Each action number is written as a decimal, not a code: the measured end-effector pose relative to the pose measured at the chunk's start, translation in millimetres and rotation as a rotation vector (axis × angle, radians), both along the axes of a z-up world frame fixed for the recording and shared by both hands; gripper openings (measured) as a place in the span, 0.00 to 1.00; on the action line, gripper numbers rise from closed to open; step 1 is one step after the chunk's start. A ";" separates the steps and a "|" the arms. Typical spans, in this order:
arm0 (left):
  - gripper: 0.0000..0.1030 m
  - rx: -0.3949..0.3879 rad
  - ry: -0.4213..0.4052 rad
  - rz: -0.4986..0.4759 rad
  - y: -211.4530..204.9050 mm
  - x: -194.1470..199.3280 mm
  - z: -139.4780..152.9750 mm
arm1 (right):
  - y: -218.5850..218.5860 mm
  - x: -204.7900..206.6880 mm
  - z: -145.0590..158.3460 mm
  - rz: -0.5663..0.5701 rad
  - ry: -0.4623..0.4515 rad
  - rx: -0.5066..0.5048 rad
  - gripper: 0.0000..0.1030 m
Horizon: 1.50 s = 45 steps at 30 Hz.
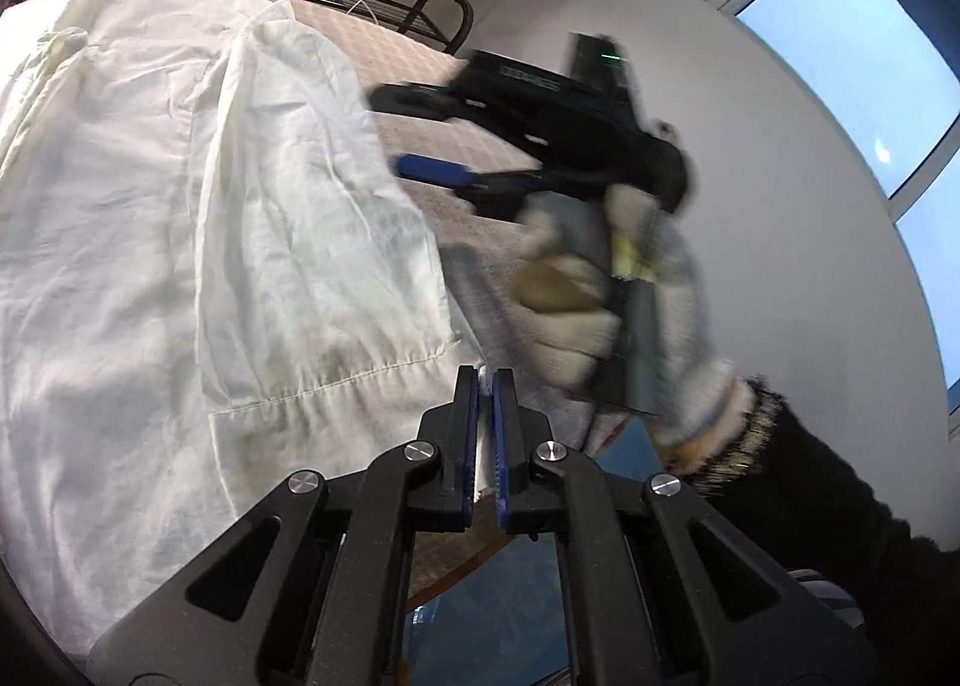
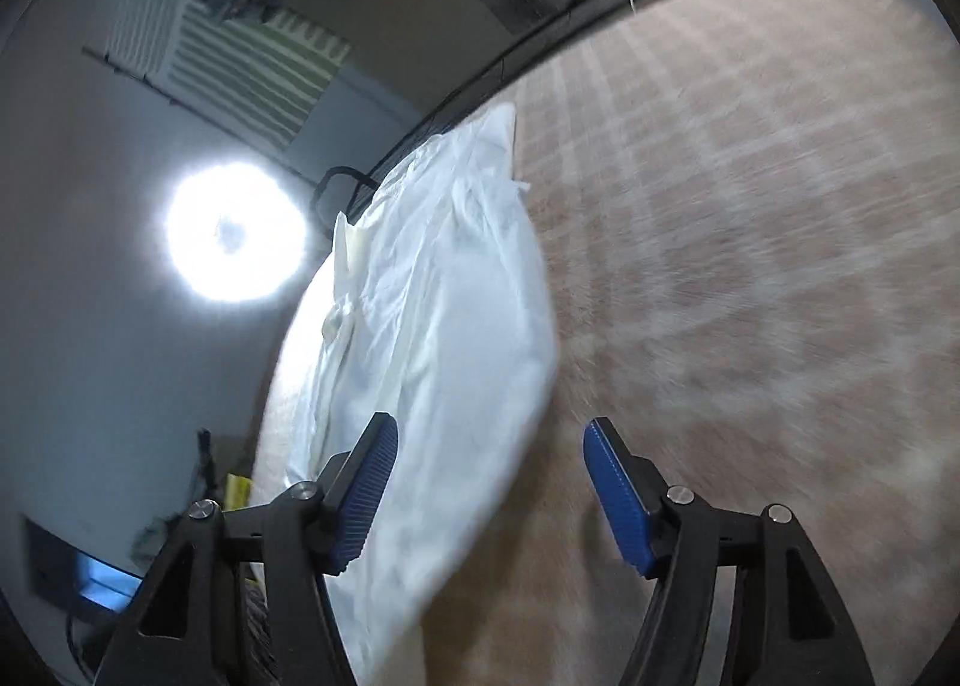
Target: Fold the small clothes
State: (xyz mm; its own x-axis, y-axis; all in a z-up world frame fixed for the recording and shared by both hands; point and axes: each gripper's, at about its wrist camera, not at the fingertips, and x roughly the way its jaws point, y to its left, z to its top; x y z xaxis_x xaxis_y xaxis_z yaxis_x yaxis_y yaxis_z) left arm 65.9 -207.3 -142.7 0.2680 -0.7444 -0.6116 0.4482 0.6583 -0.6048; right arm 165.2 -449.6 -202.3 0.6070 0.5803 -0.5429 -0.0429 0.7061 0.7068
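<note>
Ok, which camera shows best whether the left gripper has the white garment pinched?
Left wrist view: the left gripper is shut on the white garment, cloth visible between its pads. The right wrist view shows only the garment.

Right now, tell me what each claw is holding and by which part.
The left claw is shut on the white garment, pinching its near hem edge. The right claw is open and holds nothing.
</note>
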 end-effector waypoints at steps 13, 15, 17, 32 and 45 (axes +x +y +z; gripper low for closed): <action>0.00 -0.067 0.011 -0.020 15.4 3.4 2.4 | 42.9 53.8 6.1 -0.016 0.088 -0.151 0.00; 0.00 -0.078 0.020 -0.012 25.4 3.6 0.2 | 48.8 55.0 18.6 -0.021 0.093 -0.201 0.00; 0.00 -0.081 0.019 0.000 34.3 3.5 -1.3 | 57.7 56.5 28.8 -0.018 0.093 -0.252 0.00; 0.00 -0.141 0.003 0.238 175.8 -11.4 3.8 | 192.7 72.6 69.3 0.017 0.115 -0.796 0.00; 0.00 -0.132 -0.020 0.414 269.1 -27.8 11.4 | 309.1 100.9 22.2 0.162 0.191 -0.959 0.14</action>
